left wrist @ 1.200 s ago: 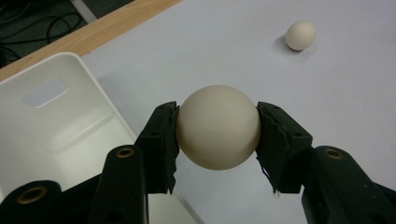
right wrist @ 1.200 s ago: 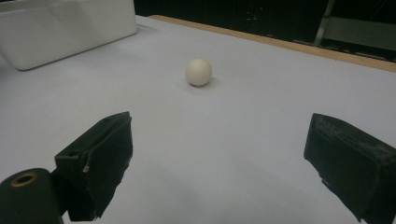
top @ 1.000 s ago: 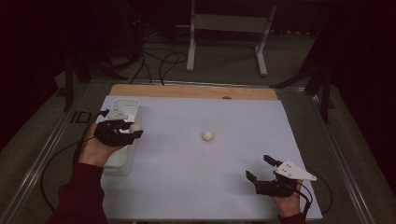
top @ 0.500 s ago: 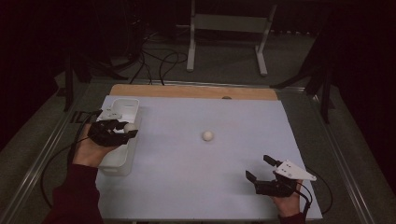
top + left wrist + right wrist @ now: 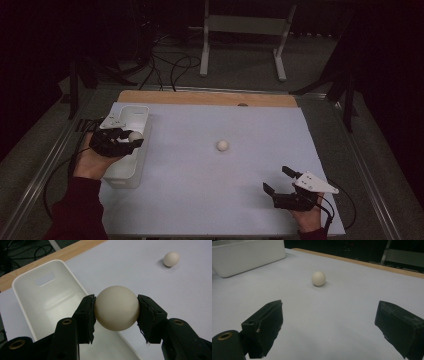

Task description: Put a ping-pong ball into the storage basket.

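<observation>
Nearest the person's edge, at about five o'clock on the table (image 5: pixel 200 210): right gripper (image 5: pixel 279 181), jaws standing wide apart with nothing between them, resting low over the pale sheet, its camera facing a loose ball. At eight to nine o'clock: left gripper (image 5: pixel 134 140), jaws clamped on a cream ball (image 5: pixel 116 308), both pads pressed against its sides; the held ball hangs just above the long right-hand wall of the white bin (image 5: pixel 30 315), partly over the bin's interior and partly over the sheet beside it. Bin: oblong, white, open-topped, slot handle in its far end wall, apparently nothing inside where its floor can be seen. Centre of the table: second ball (image 5: pixel 222 145), cream, lying free on the sheet, well apart from both grippers and from the bin. At twelve o'clock: strip of bare wooden board (image 5: pixel 200 97) along the far edge. Step in hand, as judged: carrying the held ball to the bin for deposit. Next move calls for shifting the left gripper a little further over the bin's interior so the ball clears the wall, then parting the jaws; released too early, it could strike the rim and roll away.
</observation>
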`<action>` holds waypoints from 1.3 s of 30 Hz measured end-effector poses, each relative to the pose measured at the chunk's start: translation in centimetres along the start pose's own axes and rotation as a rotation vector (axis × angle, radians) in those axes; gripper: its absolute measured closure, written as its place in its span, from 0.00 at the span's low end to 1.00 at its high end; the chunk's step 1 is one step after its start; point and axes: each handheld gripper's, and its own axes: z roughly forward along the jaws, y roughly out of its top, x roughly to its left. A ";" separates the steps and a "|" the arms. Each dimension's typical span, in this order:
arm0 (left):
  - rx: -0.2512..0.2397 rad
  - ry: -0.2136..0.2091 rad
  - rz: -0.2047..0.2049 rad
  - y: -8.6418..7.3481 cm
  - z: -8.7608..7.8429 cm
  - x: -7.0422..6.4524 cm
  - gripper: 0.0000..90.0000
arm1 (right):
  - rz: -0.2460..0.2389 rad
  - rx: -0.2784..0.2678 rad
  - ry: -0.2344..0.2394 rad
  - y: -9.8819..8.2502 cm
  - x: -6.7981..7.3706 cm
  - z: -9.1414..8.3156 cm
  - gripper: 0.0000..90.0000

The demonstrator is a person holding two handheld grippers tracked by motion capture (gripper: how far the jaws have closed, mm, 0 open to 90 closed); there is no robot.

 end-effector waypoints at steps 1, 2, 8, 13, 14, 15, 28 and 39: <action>0.001 0.002 0.000 0.0 -0.1 0.0 0.57 | 0.000 0.000 0.000 0.0 0.0 0.0 0.09; -0.001 0.004 -0.003 -0.1 -0.1 0.1 0.57 | 0.000 0.000 0.000 0.0 0.0 0.0 0.09; 0.003 0.016 -0.006 -0.4 -0.4 0.4 0.57 | -0.001 -0.001 -0.001 0.0 0.0 0.0 0.09; 0.003 0.023 -0.013 -0.6 -0.7 0.6 0.57 | -0.001 -0.001 0.000 0.0 0.0 0.0 0.09; 0.003 0.022 -0.015 -0.6 -0.7 0.6 0.57 | -0.001 -0.001 0.000 0.0 0.0 0.0 0.09; 0.001 0.023 -0.017 -0.6 -0.7 0.6 0.57 | 0.000 -0.001 0.000 0.0 0.0 0.0 0.09; 0.003 0.044 -0.029 -1.1 -1.2 1.0 0.57 | -0.002 -0.002 0.000 0.0 0.0 0.0 0.09; 0.003 0.065 -0.046 -1.6 -1.6 1.6 0.57 | 0.000 0.002 -0.001 0.0 0.0 0.0 0.09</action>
